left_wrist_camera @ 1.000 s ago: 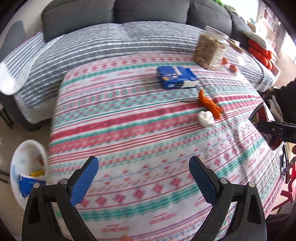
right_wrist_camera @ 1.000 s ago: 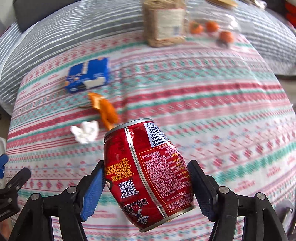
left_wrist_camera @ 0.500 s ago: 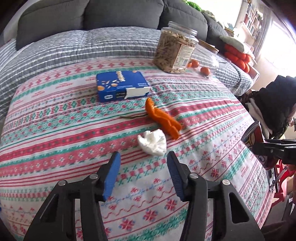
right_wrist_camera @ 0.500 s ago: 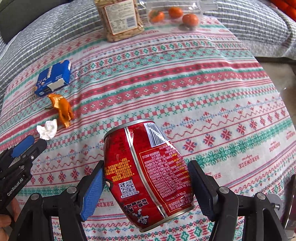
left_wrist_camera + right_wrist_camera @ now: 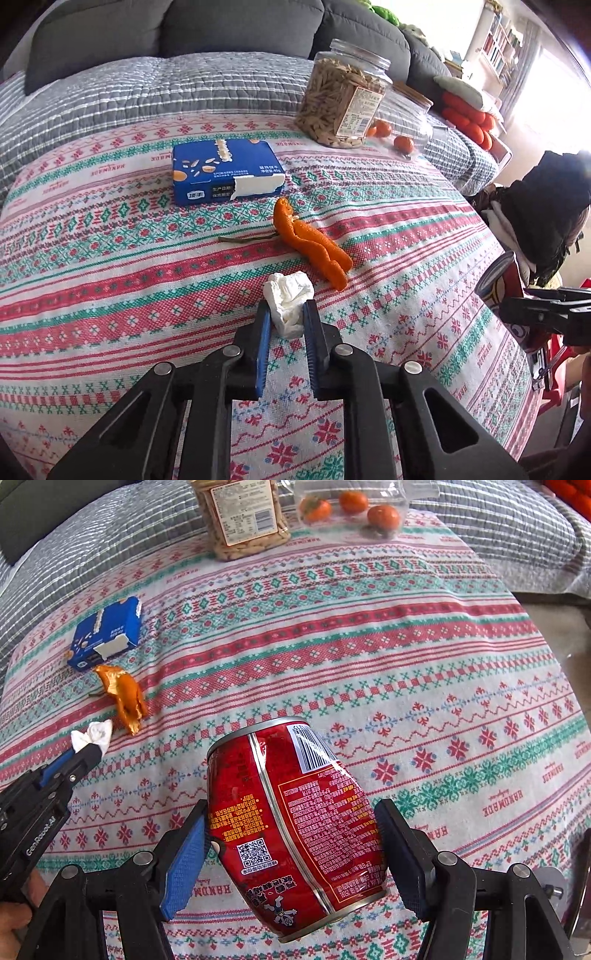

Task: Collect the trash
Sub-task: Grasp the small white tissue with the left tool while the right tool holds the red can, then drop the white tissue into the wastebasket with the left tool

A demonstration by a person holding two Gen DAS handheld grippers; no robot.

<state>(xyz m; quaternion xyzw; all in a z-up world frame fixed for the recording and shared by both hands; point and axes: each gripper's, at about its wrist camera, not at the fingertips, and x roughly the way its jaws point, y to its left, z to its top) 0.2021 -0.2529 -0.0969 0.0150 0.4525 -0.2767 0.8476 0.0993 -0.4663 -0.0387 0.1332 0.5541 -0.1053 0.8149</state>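
Room: a living space with a grey sofa (image 5: 177, 33) behind, bright window light and shelves at the far right.
Surface: a table under a patterned cloth (image 5: 110, 266) with red, green and white bands; a grey striped quilt (image 5: 129, 92) lies beyond it.
Left gripper (image 5: 285, 314): blue pads closed together on a crumpled white tissue (image 5: 290, 295), which rests low on the cloth.
Right gripper (image 5: 291, 845): clamped on a dented red can (image 5: 291, 823), held tilted above the cloth.
Trash in hand: the tissue and the can, so two pieces look gathered but not yet binned.
Trash left: an orange peel (image 5: 314, 247) with a thin stem just beside the tissue, and a torn blue box (image 5: 225, 170) behind it.
Likely to stay: a clear jar of seeds (image 5: 343, 96) and a clear tub of small oranges (image 5: 351, 506) at the far edge.
Bin: not in view.
Progress: roughly midway, judging by what lies loose.
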